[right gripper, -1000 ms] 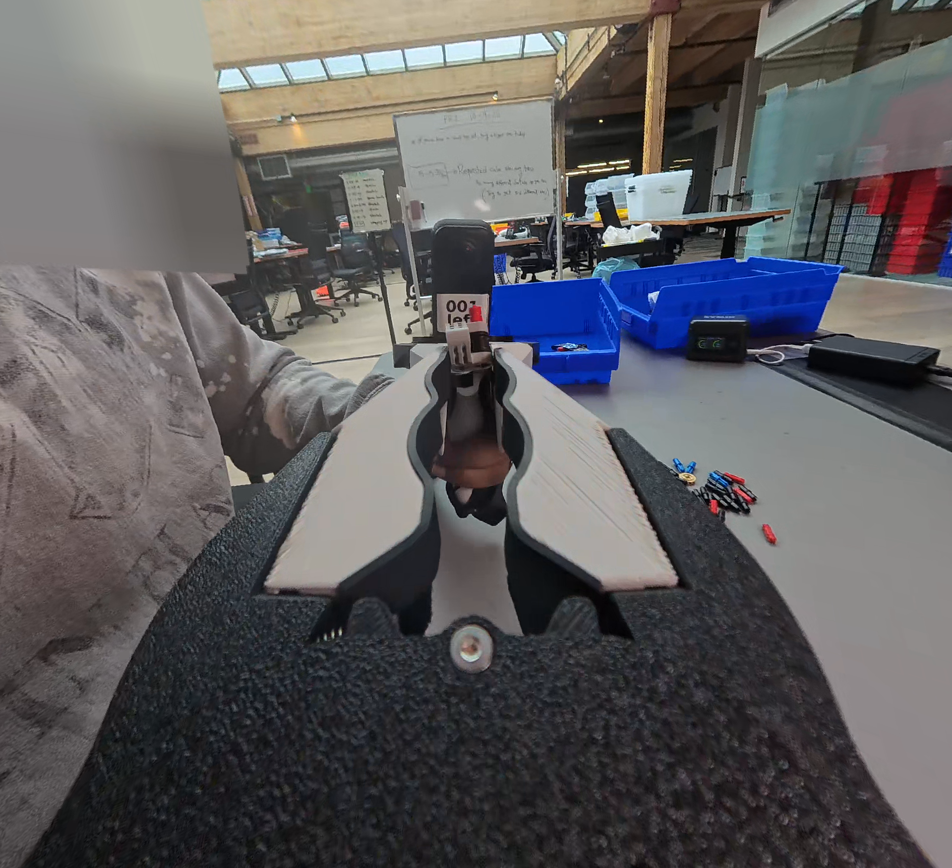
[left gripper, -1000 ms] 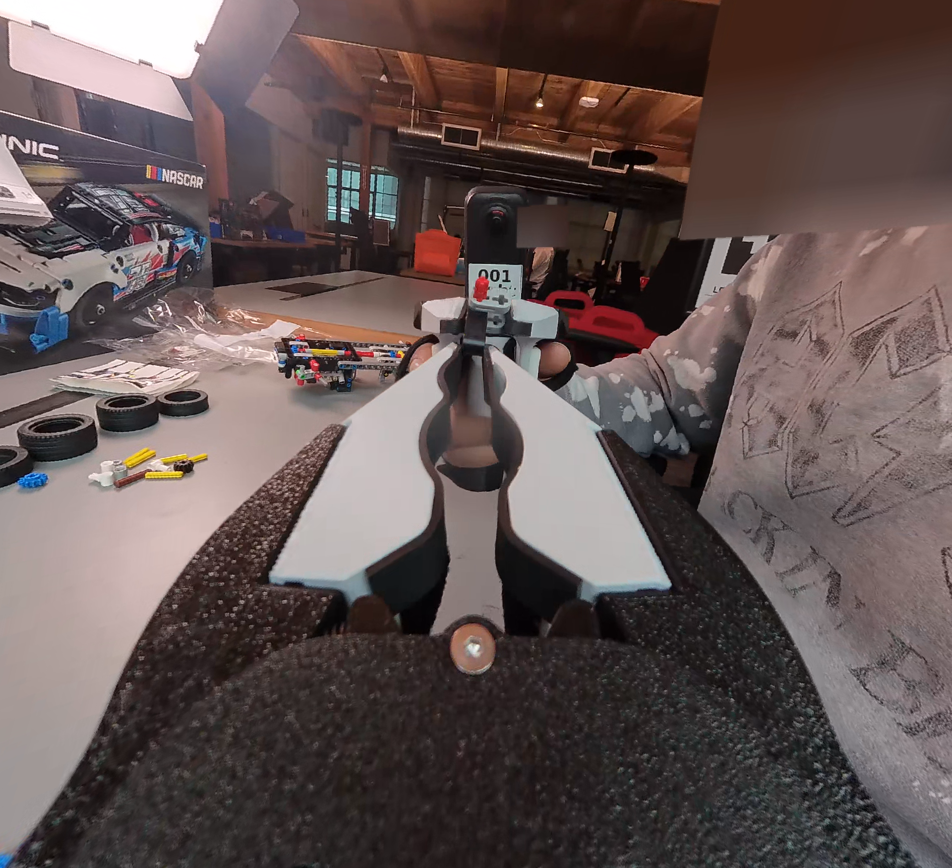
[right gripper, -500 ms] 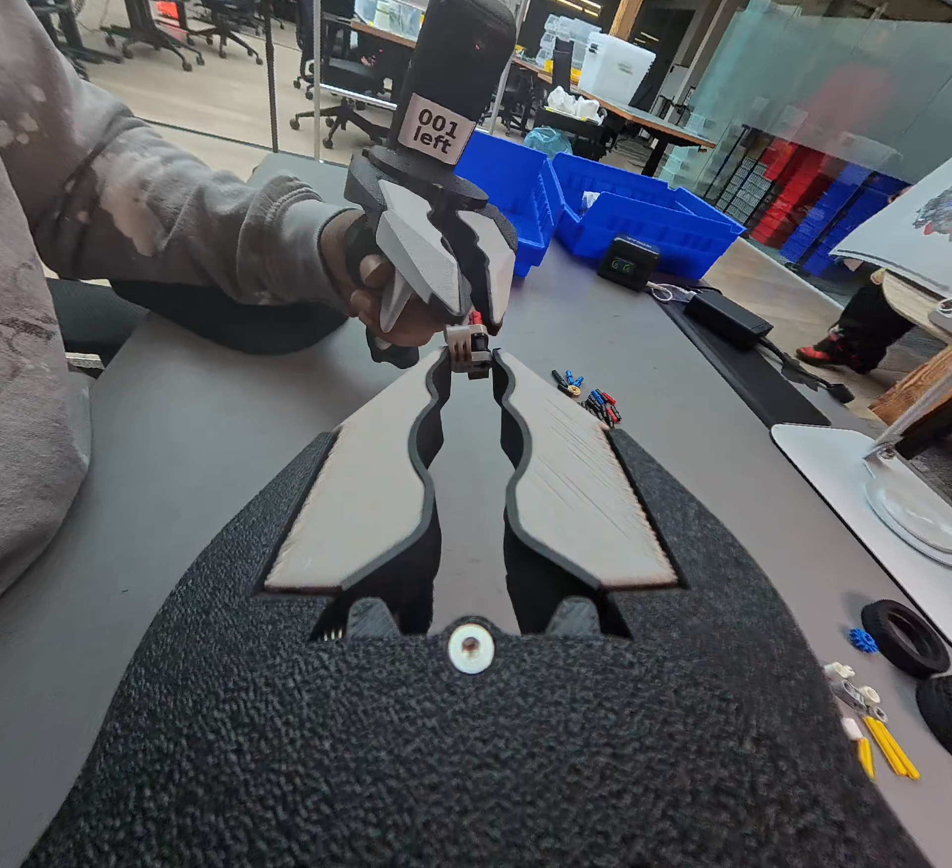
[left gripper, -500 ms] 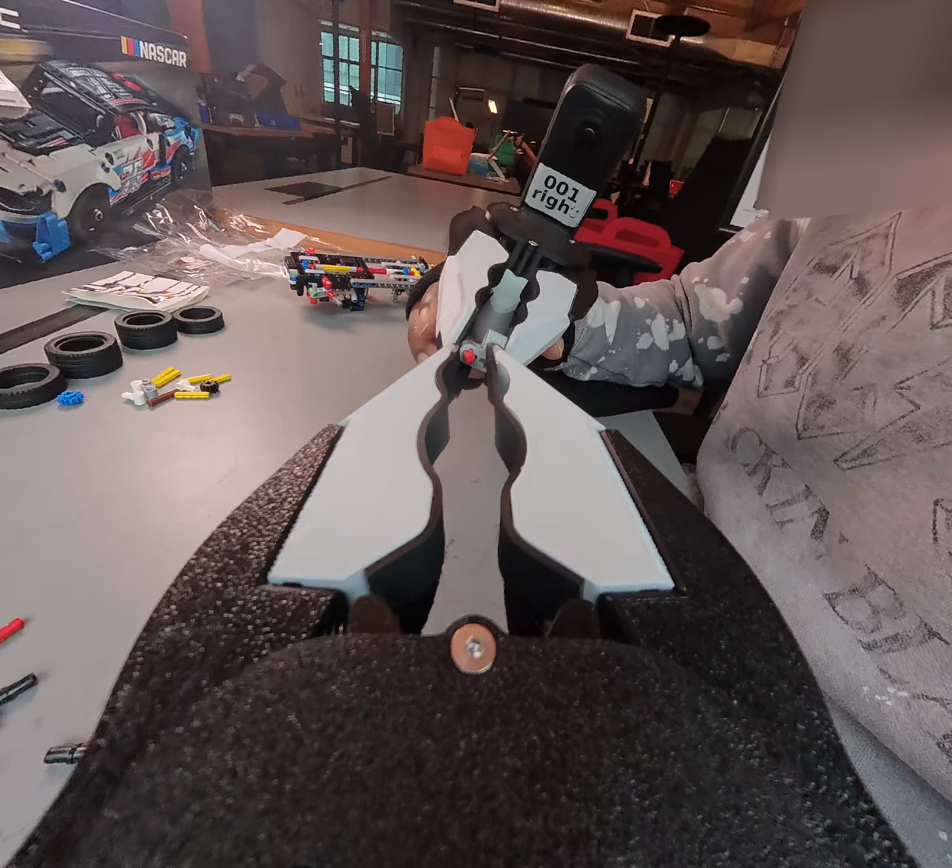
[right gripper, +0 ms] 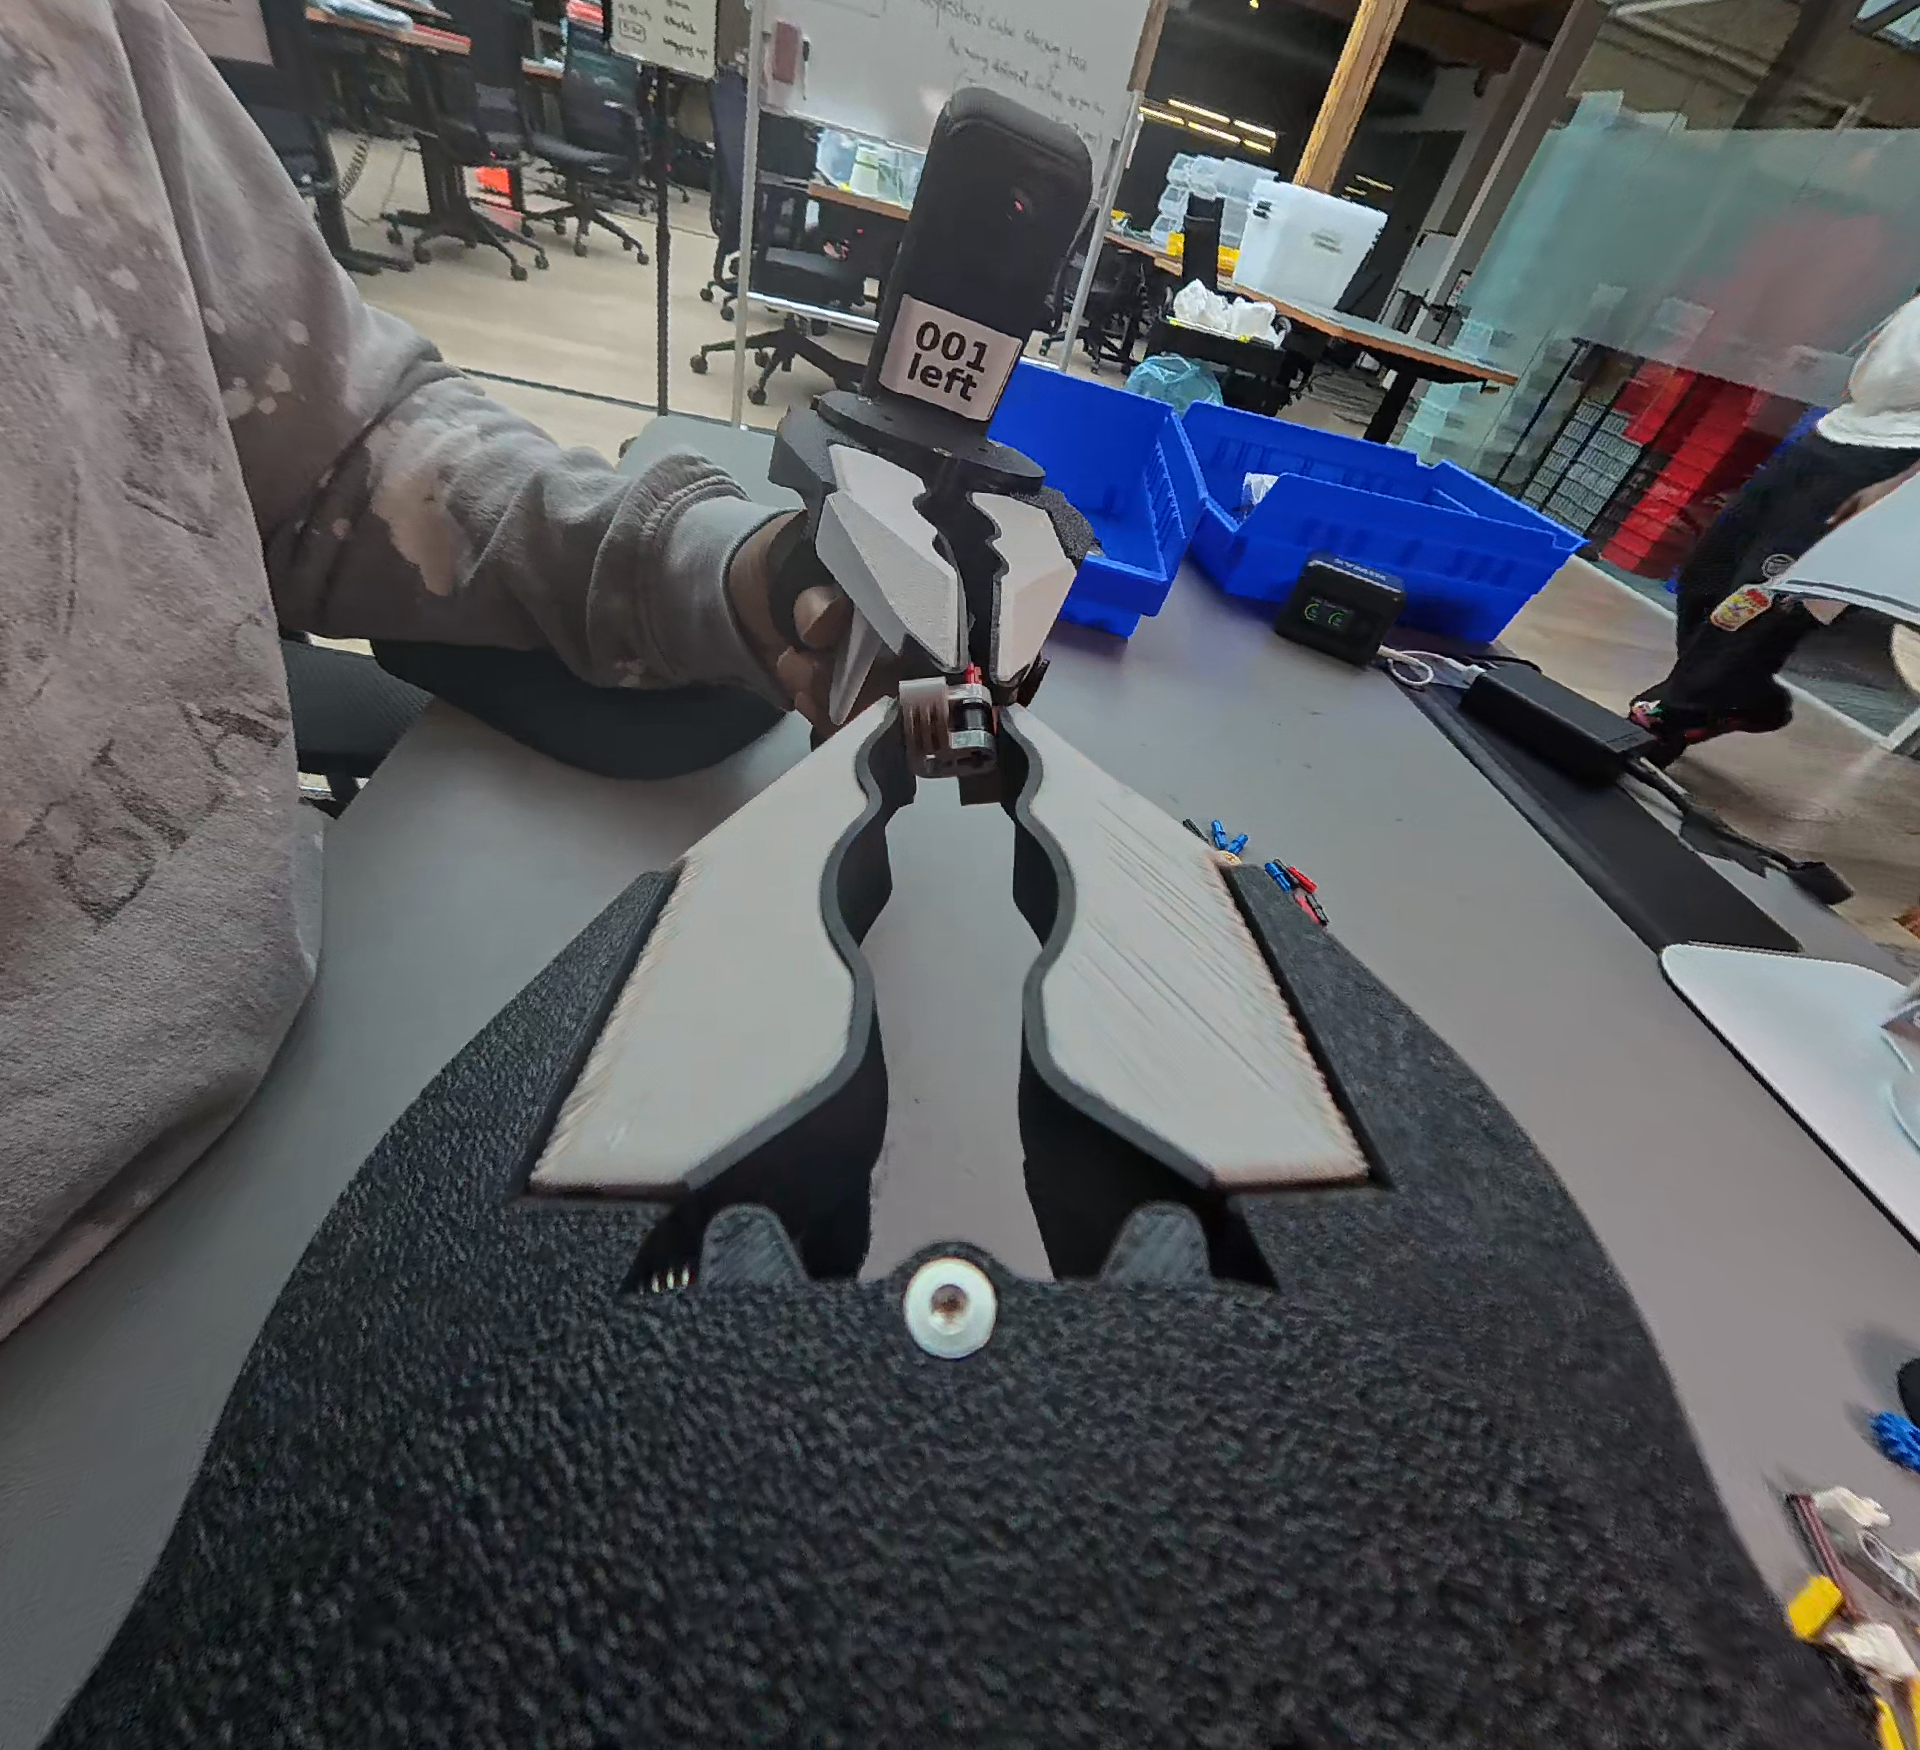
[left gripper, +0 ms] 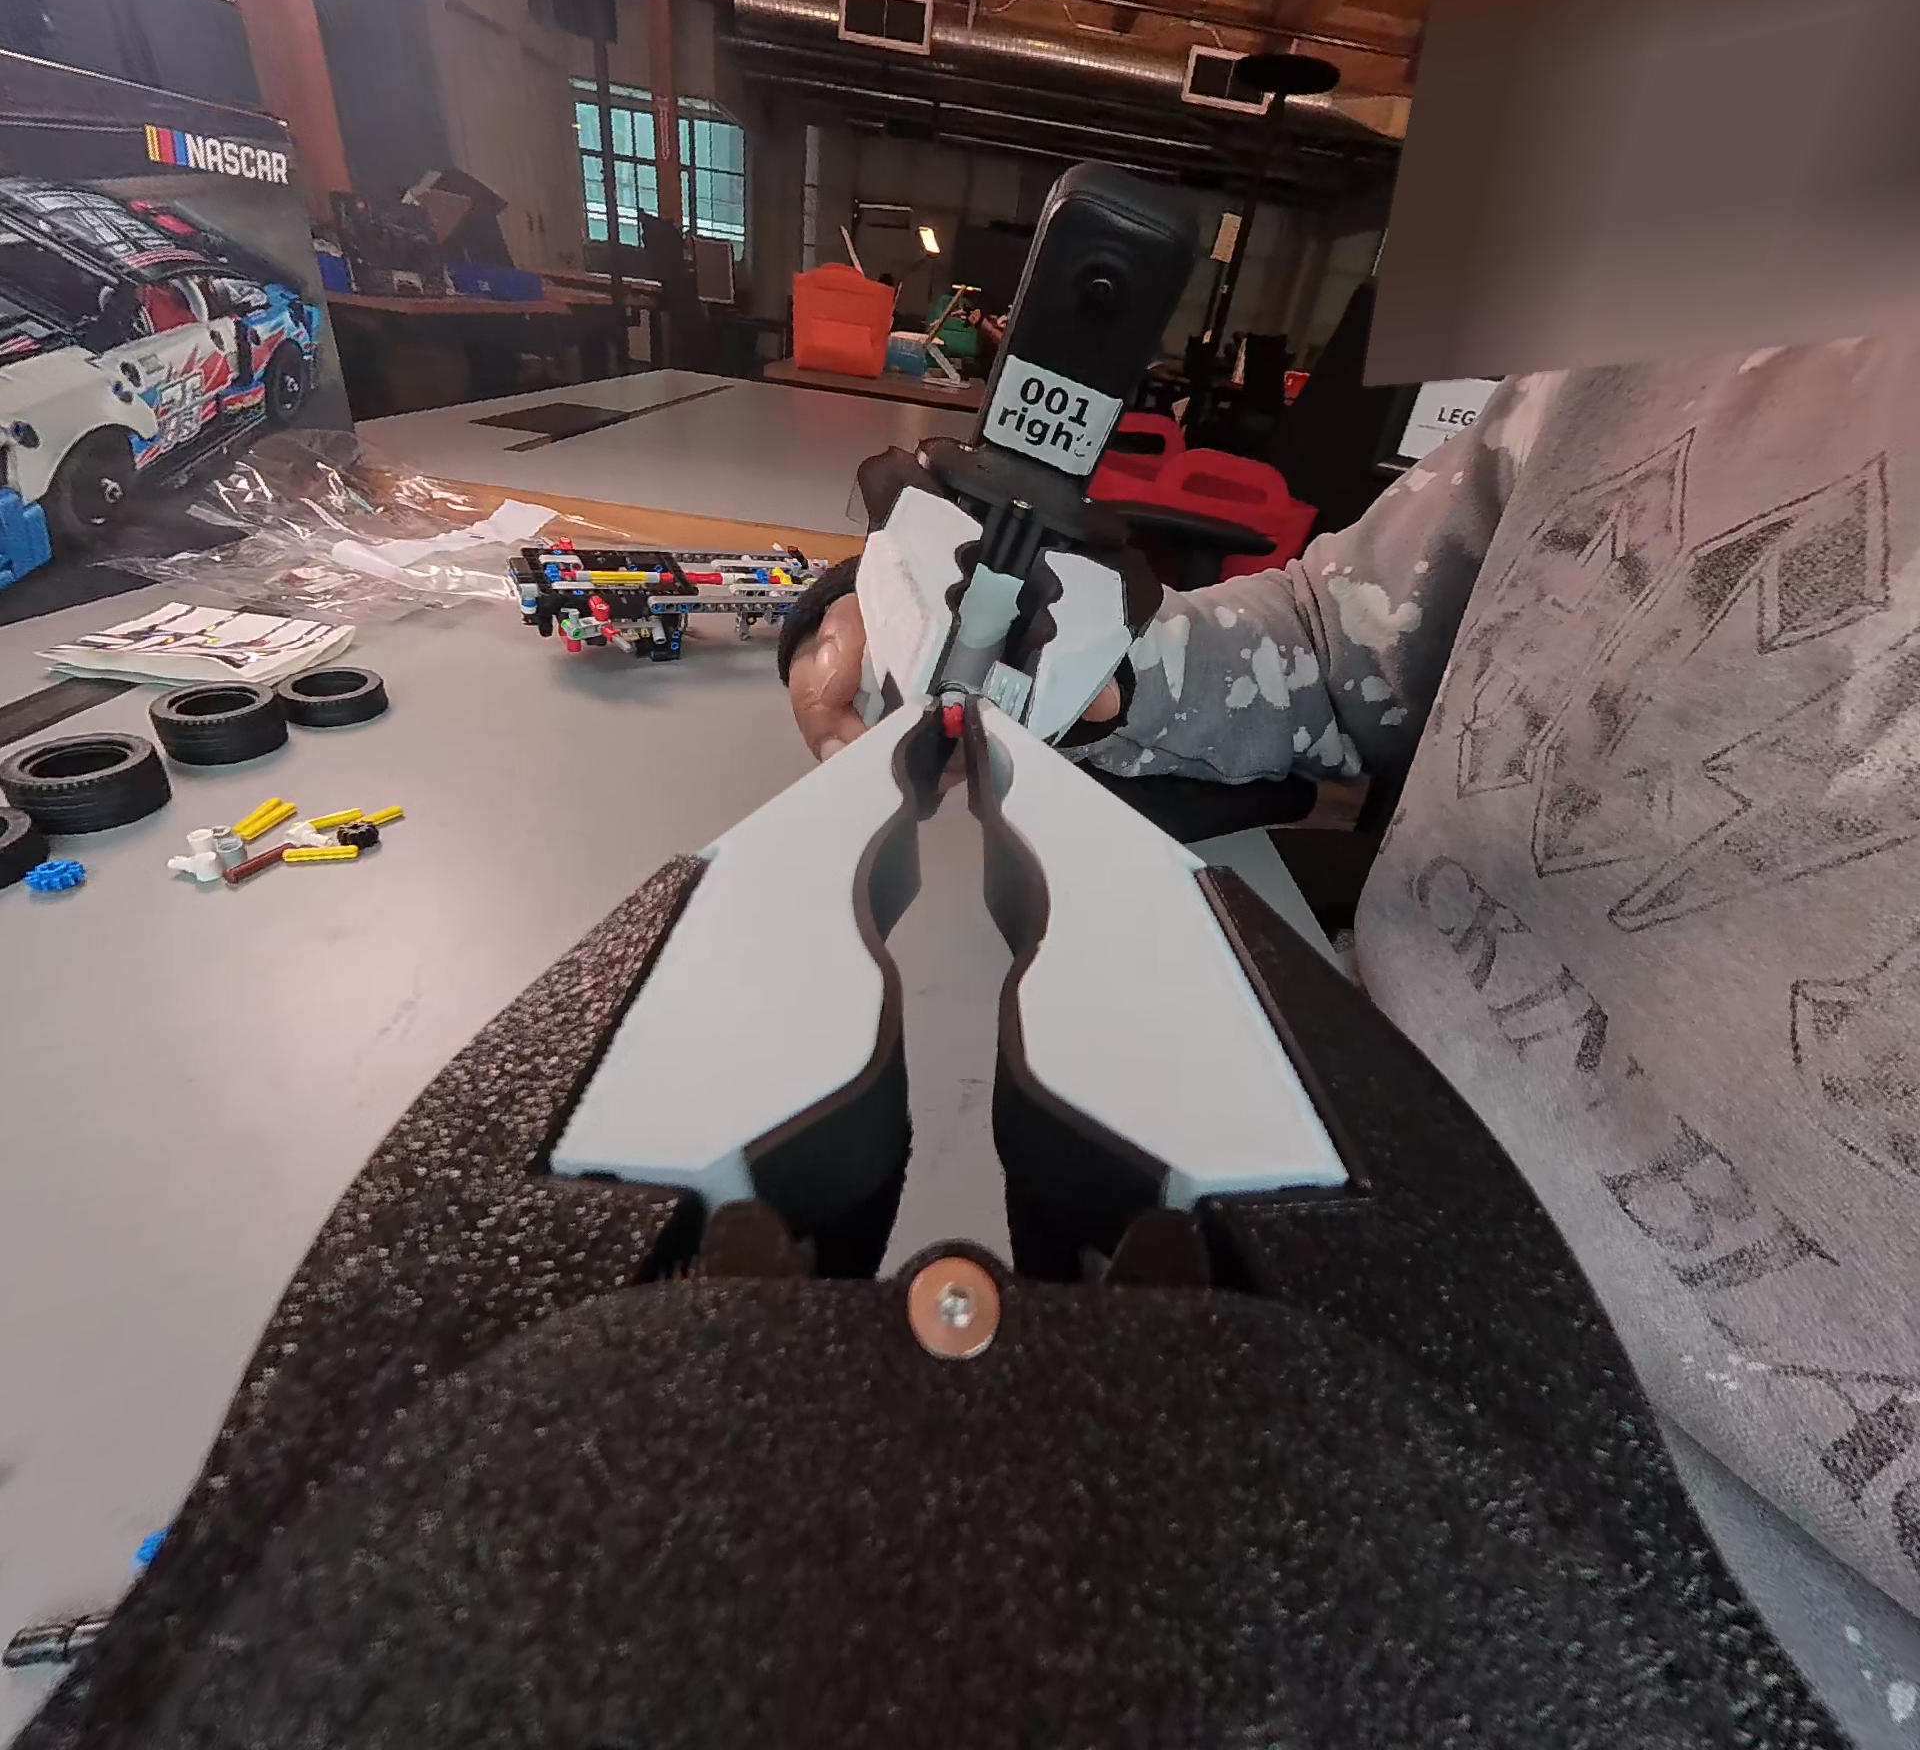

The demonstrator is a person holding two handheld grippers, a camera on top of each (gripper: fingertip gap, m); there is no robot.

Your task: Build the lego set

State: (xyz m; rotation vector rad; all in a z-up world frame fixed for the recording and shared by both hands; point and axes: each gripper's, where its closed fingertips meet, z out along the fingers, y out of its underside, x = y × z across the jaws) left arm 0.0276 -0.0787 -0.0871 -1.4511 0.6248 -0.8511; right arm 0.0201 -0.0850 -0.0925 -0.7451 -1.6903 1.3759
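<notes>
Nearest, over the grey table (left gripper: 312, 1025), the left gripper (left gripper: 948, 732) is pinched on a small red pin (left gripper: 950, 716), and the right gripper (right gripper: 951, 736) is pinched on a small grey connector piece (right gripper: 940, 713); the tips meet head-on with the two parts touching. Judged from both views, the pin's long axis runs along the left fingers, pointing into the connector, so both hands are equally near. Farther left, well apart, lie the loose pins and axles (left gripper: 286, 838), the tyres (left gripper: 83, 775) and the long chassis assembly (left gripper: 665, 594), lengthwise left to right.

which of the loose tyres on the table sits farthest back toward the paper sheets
The tyre right beside the paper sheets; the other tyres sit nearer the camera and further left.
</notes>
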